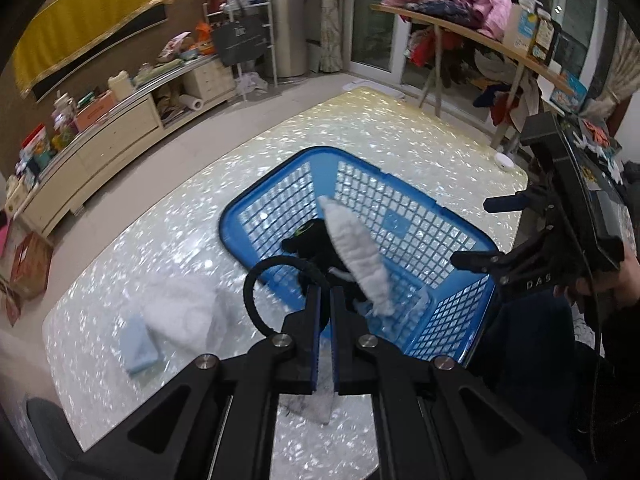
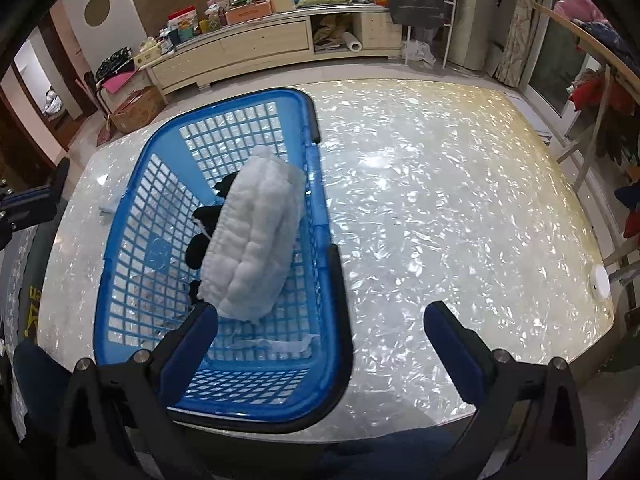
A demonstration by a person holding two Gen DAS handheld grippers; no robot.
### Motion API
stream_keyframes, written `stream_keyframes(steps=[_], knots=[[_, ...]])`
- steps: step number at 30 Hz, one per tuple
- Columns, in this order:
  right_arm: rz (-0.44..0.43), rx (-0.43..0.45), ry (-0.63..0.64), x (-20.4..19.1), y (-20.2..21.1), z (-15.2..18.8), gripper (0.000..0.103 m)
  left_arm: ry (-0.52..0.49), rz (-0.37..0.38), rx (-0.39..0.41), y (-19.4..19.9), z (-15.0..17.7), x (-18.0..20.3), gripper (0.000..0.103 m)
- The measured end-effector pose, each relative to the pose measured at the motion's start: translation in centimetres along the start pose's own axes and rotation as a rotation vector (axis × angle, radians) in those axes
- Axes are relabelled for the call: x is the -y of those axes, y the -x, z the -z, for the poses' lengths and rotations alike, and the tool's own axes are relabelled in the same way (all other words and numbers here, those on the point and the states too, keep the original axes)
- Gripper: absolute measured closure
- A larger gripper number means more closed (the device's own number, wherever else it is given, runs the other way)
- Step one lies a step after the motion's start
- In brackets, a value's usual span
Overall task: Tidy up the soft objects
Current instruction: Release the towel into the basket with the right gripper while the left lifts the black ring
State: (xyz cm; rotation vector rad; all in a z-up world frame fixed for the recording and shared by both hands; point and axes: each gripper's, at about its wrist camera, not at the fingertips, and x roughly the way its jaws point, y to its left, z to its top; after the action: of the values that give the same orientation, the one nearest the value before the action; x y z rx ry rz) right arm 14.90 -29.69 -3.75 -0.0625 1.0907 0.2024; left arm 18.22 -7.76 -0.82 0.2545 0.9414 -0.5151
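Jaws of the left gripper (image 1: 325,296) are pinched shut on white cloth (image 1: 320,400) — a scrap of it shows between and below the pads, with a black cord (image 1: 256,296) looping off beside them. The right gripper (image 2: 320,320) stands wide, holding nothing, over the near end of the blue basket (image 2: 320,184).

A white quilted towel (image 2: 252,240) lies in the basket on top of dark garments (image 2: 200,252). It looks light, limp and easy to snag on the mesh; best pinched at a corner or folded edge.

The left view alone shows what is left of the basket on the desk (image 1: 224,184): a fluffy white cloth (image 1: 184,316) over a pale blue sponge (image 1: 138,346). The right view shows the towel's full face and a thin strip (image 2: 276,345) on the basket floor.
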Motion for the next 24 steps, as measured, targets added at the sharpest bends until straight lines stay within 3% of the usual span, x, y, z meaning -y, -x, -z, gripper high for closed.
stream_keyframes(steps=[10, 24], knots=[[-0.021, 0.006, -0.037, 2.0, -1.7, 0.1, 0.0, -0.063, 0.022, -0.068, -5.7, -3.2, 2.8, 0.1], [-0.05, -0.005, -0.054, 3.7, -3.6, -0.2, 0.0, -0.081, 0.021, -0.169, -13.8, -4.9, 3.4, 0.1]])
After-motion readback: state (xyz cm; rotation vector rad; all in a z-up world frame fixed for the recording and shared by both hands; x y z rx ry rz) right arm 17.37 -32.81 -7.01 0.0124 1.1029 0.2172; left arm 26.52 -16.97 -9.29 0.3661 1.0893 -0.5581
